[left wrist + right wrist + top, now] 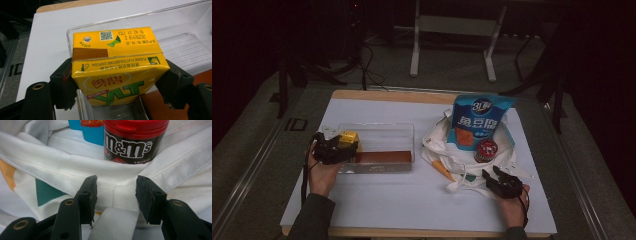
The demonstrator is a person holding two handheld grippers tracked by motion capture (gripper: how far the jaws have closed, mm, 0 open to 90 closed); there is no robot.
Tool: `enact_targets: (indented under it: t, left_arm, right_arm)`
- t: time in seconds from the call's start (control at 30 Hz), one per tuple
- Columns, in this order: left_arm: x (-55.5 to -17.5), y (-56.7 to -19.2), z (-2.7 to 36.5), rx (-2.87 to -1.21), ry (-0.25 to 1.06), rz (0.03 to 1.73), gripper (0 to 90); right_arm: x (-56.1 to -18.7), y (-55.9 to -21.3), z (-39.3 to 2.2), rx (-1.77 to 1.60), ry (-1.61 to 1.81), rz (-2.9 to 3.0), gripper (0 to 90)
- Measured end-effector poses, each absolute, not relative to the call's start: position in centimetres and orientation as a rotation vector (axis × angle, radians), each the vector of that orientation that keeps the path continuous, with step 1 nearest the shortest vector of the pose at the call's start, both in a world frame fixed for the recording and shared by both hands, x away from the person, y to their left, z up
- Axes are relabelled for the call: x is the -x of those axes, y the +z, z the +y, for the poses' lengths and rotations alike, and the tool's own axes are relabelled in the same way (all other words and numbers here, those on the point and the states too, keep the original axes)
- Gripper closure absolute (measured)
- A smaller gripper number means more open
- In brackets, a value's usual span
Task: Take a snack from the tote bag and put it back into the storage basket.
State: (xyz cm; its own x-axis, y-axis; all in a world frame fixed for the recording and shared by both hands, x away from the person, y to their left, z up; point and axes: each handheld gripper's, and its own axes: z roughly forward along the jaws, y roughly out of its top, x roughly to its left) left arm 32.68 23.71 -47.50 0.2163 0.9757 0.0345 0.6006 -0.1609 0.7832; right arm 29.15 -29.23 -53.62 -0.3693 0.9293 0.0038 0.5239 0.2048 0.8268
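Observation:
A yellow drink carton [348, 138] [115, 62] sits between the jaws of my left gripper [343, 145] [117, 82], which is shut on its two sides. The carton hangs over the left end of a clear plastic container [382, 131] [180, 15]. My right gripper [493, 173] [116, 188] stands open at the near edge of a white tote bag [437, 145] [62, 170]. The bag's hem and strap lie between its jaws, unpinched. A red-lidded M&M's canister [486, 150] [130, 145] and a blue snack pouch [479, 117] [92, 135] rest on the bag.
A flat brown item [384, 157] [202, 77] lies along the container's near side. The white mat [387, 200] covers the wooden table. Metal stand legs [414, 55] and cables lie on the floor beyond the far edge.

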Motion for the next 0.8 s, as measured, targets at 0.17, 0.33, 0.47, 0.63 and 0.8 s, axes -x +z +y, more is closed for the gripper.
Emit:
enact_targets:
  t: [0.17,0.33,0.47,0.63,0.8]
  left_arm:
    - [-32.7,-47.4,23.8,-1.87,0.752,1.449,25.2]
    - [-32.4,-47.3,24.2,-1.847,0.739,1.417,22.3]
    - [-32.4,-46.7,24.7,-1.83,0.706,1.394,18.6]
    - [-32.3,-46.3,24.8,-1.838,0.701,1.368,17.9]
    - [-32.3,-46.0,24.6,-1.851,0.702,1.354,15.7]
  right_arm:
    - [-29.2,-53.6,-29.2,-1.346,1.05,1.978,51.9]
    - [-29.2,-53.6,-29.2,-1.346,1.05,1.978,51.9]
    - [-29.2,-53.6,-29.2,-1.347,1.051,1.979,51.8]
    - [-29.2,-53.6,-29.3,-1.348,1.051,1.979,51.8]
    - [-29.2,-53.6,-29.3,-1.35,1.053,1.979,51.8]
